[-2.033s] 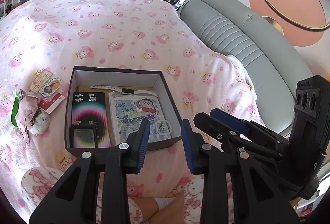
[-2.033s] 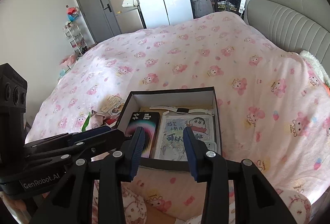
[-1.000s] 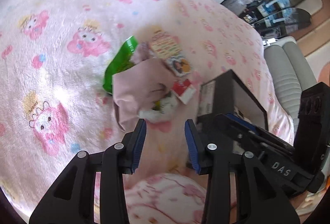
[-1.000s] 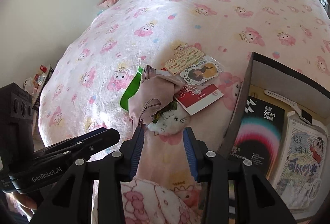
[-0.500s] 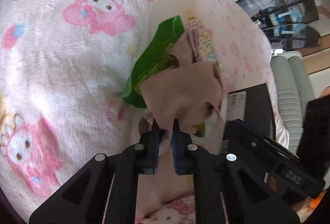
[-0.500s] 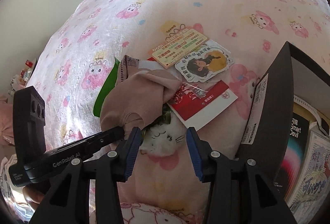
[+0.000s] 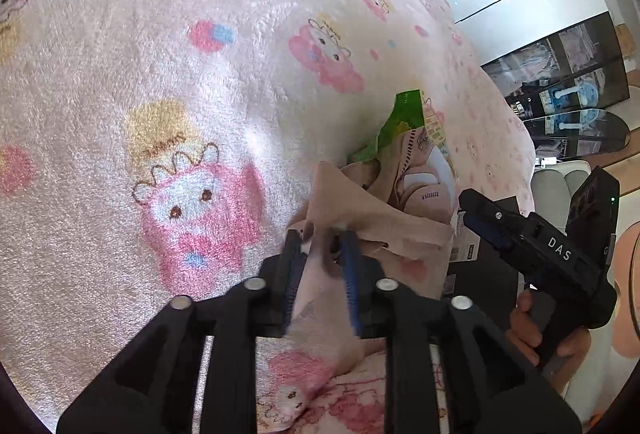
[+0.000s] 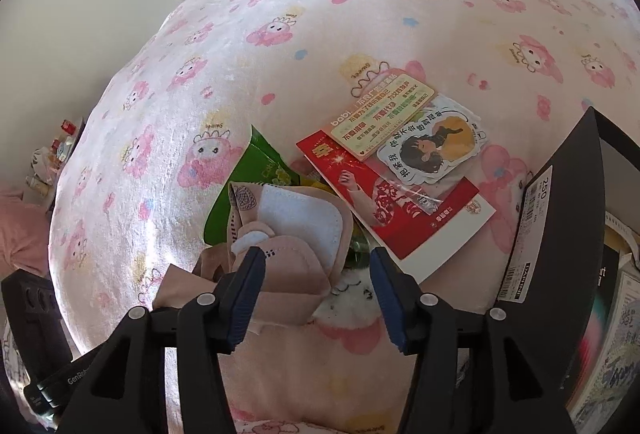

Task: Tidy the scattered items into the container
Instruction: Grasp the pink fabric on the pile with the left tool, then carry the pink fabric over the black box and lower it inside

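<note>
On the pink bedspread [image 8: 360,14], the loose pile is lying just left of the black box [image 8: 560,234]. Going left to right: the left gripper [image 7: 322,254] is working at the pile's near left edge, its jaws opening with a fold of the beige cloth [image 7: 372,210] between them; motion blur is hiding whether the pads are pressing it. The cloth [image 8: 280,274] is draping over a green packet [image 8: 260,170] and a white plush [image 8: 352,298]. The right gripper [image 8: 316,294] is hovering over cloth and plush, jaws opening wide, pinching nothing. Farther right, 3 flat cards are overlapping: a red card [image 8: 400,210], a cream one [image 8: 380,110] and a sticker [image 8: 436,146].

The cloth looks soft, light and floppy, likely to sag and trail; a bunched fold is the best hold. The plush should squash safely across its body. The thin, stiff cards probably need lifting by an edge.
</note>
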The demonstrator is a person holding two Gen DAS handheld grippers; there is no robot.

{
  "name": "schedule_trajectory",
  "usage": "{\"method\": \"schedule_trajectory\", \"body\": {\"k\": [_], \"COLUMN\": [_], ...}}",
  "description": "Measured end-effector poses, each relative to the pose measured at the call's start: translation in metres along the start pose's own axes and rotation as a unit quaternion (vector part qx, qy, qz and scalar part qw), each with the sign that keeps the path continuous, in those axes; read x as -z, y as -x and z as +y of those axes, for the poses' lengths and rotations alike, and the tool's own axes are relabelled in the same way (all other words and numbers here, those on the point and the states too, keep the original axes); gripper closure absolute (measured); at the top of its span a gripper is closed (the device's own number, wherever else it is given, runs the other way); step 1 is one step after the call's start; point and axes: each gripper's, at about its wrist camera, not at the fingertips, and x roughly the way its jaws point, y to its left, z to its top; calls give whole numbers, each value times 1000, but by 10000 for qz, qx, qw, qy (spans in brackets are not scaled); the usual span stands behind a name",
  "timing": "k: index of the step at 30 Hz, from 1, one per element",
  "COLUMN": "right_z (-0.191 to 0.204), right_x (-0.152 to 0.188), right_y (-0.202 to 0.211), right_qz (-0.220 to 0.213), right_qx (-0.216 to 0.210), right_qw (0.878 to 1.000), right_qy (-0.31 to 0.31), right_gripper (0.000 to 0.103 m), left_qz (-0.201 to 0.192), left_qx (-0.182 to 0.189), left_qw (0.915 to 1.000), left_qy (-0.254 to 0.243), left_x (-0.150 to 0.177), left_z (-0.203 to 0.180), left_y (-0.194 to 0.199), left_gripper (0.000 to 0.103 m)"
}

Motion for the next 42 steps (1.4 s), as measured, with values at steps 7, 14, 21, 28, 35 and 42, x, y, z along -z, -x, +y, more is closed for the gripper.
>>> {"method": "schedule_trajectory", "body": {"k": [7, 14, 21, 28, 35, 42], "right_z": [4, 13, -2, -76, -159, -219], "right_x": [5, 12, 31, 73, 118, 140], "right_y": [-36, 1, 95, 188, 246, 284], "right_qz": [519, 42, -745, -1364, -1717, -2043], "right_qx": [96, -258, -684, -248, 237, 370], "right_qw": [9985, 9990, 9946, 9903, 9832, 9723], "right_qy": [125, 375, 248, 4, -578, -1077], "right_gripper": [40, 97, 98, 98, 97, 97], "left_qz": [387, 57, -85, 278, 707, 927], "left_qx": [151, 323, 843, 1242, 1613, 1782], "left_qw": [9991, 9986, 9846, 9565, 9245, 8933], "left_qy": [67, -406, -1530, -2625, -3379, -4021], "left_x": [1, 5, 26, 75, 140, 183], "left_z": [0, -36, -127, -260, -365, -460], "left_y": [-43, -9, 34, 13, 4, -19], "left_gripper": [54, 96, 96, 96, 97, 96]}}
